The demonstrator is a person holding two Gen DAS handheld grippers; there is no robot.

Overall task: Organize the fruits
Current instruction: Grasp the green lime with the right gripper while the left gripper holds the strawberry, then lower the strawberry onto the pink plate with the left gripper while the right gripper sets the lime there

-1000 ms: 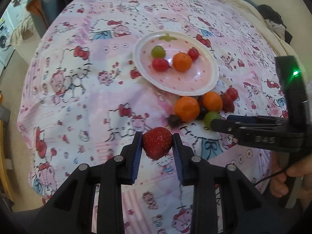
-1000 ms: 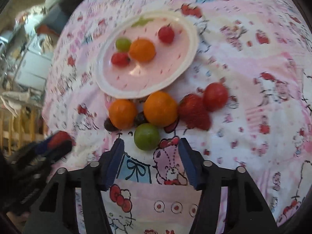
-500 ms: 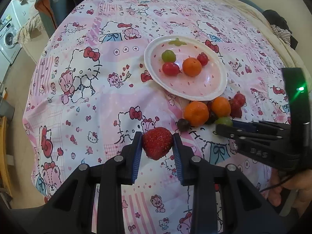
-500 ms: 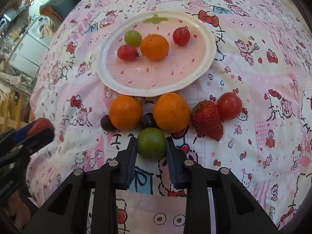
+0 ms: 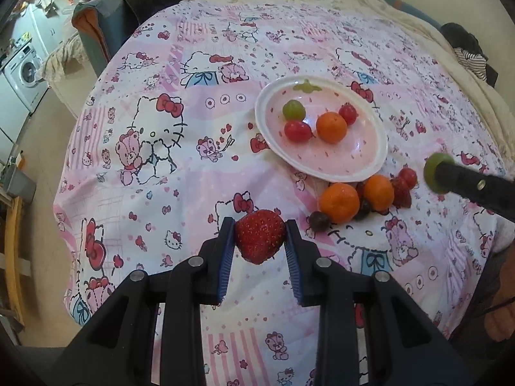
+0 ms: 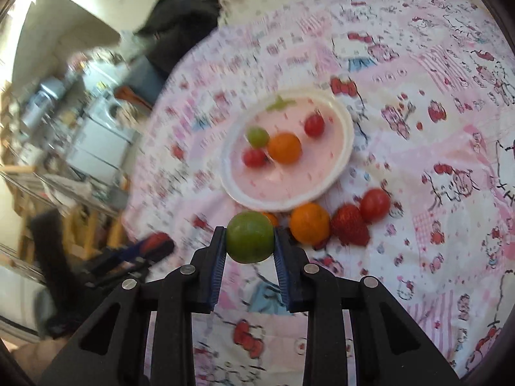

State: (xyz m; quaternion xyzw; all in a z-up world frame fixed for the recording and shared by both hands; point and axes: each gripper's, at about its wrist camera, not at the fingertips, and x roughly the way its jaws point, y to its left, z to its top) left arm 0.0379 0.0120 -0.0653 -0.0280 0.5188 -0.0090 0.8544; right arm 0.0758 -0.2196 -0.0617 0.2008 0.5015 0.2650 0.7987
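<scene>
My left gripper (image 5: 259, 241) is shut on a red strawberry (image 5: 260, 236), held above the cloth in front of the plate. My right gripper (image 6: 249, 241) is shut on a green round fruit (image 6: 249, 237), lifted off the cloth; in the left wrist view that green fruit (image 5: 433, 173) shows at the right. The white and pink plate (image 5: 367, 157) holds a green grape (image 5: 293, 110), a red cherry tomato (image 5: 297, 131), a small orange (image 5: 331, 127) and another red tomato (image 5: 348, 114). Beside the plate lie two oranges (image 5: 339, 201), a strawberry (image 6: 349, 229), a tomato (image 6: 375, 205) and dark grapes (image 5: 319, 221).
A pink cartoon-print cloth (image 5: 167, 160) covers the round table. A dark chair with clothes (image 5: 106, 22) stands at the far left edge, and a washing machine (image 5: 24, 70) stands beyond it. A person's hand (image 5: 499, 308) shows at the lower right.
My right gripper closed on the green fruit and lifted it off the cloth, away from the pile. The left gripper kept its hold on the strawberry and tilted slightly.
</scene>
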